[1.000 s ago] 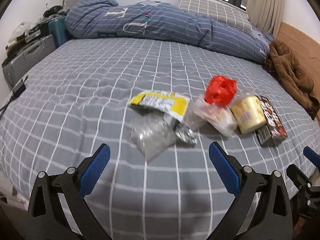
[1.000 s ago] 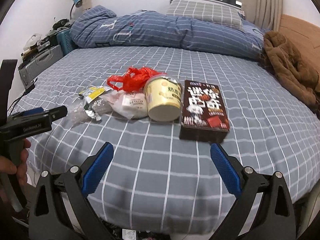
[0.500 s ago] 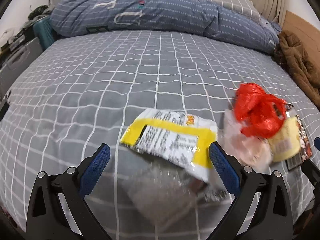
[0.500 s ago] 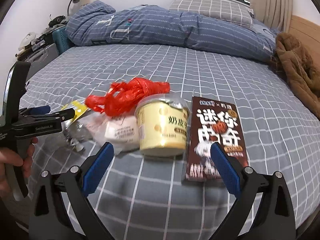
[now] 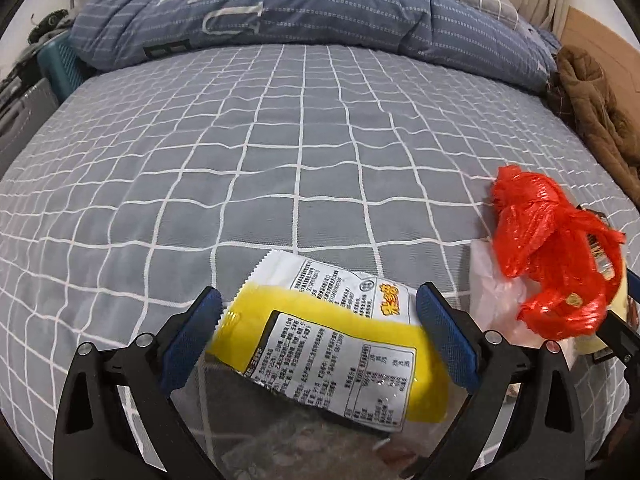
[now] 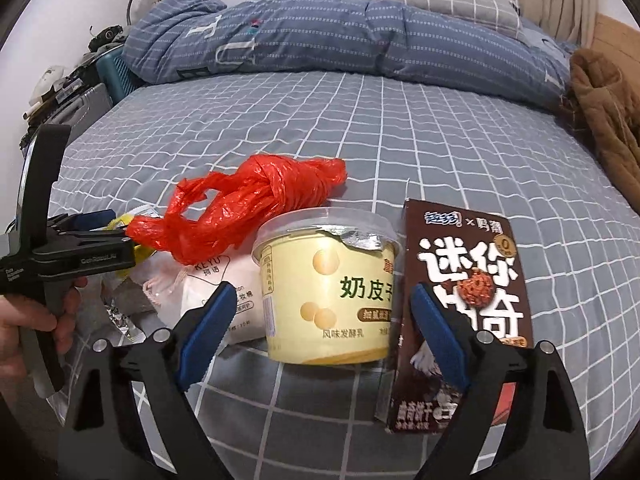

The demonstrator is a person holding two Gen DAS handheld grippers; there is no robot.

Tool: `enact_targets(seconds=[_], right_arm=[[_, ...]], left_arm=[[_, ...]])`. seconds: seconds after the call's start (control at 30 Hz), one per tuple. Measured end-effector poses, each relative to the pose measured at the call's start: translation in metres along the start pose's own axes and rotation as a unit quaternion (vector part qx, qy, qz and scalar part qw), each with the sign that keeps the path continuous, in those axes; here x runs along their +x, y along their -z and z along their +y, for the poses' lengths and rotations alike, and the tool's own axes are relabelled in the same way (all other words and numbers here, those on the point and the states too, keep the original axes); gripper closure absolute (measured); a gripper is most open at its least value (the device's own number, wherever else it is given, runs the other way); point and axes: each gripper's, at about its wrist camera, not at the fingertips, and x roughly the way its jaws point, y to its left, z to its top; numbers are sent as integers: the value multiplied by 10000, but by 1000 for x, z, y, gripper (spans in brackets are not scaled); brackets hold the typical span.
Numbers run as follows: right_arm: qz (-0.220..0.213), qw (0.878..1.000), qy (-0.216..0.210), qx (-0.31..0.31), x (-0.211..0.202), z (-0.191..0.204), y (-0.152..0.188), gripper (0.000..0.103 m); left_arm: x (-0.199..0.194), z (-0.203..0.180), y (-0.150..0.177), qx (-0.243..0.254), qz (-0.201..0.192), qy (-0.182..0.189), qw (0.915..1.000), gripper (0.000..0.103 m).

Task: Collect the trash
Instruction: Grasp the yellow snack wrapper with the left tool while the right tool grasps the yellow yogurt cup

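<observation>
We see a glossy foil wrapper [image 5: 332,344], crinkly red plastic bag [image 6: 256,204], matt cloth bedsheet [image 5: 280,152], and glossy cardboard box [image 6: 472,280].

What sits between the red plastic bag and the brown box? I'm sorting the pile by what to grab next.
The yellow yogurt cup, with the red plastic bag at its left and the brown box at its right. The right wrist view shows it.

The right gripper [image 6: 320,322] straddles a pale yellow plastic yogurt cup [image 6: 326,288], its jaws closing. A crumpled red plastic bag [image 6: 248,210] touches the cup's left side, and a brown cardboard biscuit box [image 6: 476,280] lies just right.
</observation>
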Motion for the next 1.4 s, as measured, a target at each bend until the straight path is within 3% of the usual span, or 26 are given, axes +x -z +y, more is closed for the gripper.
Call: enact_targets(seconds=[0.13, 0.23, 0.4, 0.57, 0.8, 1.03, 1.4], right_arm=[[14, 10000, 26, 5, 5, 2, -1, 20], [24, 9999, 93, -93, 9, 8, -3, 20], [76, 9996, 129, -232, 16, 15, -3, 32], [133, 9996, 142, -189, 19, 16, -3, 32], [337, 9981, 306, -420, 26, 22, 1, 30], [370, 9992, 119, -93, 24, 11, -2, 32], [-121, 9998, 62, 111, -8, 6, -11, 32]], left_arm=[[8, 3, -3, -4, 106, 56, 9999, 23], [14, 7, -4, 6, 154, 28, 9999, 39], [15, 12, -3, 4, 135, 30, 9999, 60], [12, 13, -2, -35, 106, 58, 9999, 72], [4, 11, -1, -26, 68, -2, 10000, 77], [-17, 12, -4, -148, -148, -89, 9997, 79], [-58, 3, -9, -218, -513, -94, 9984, 79]])
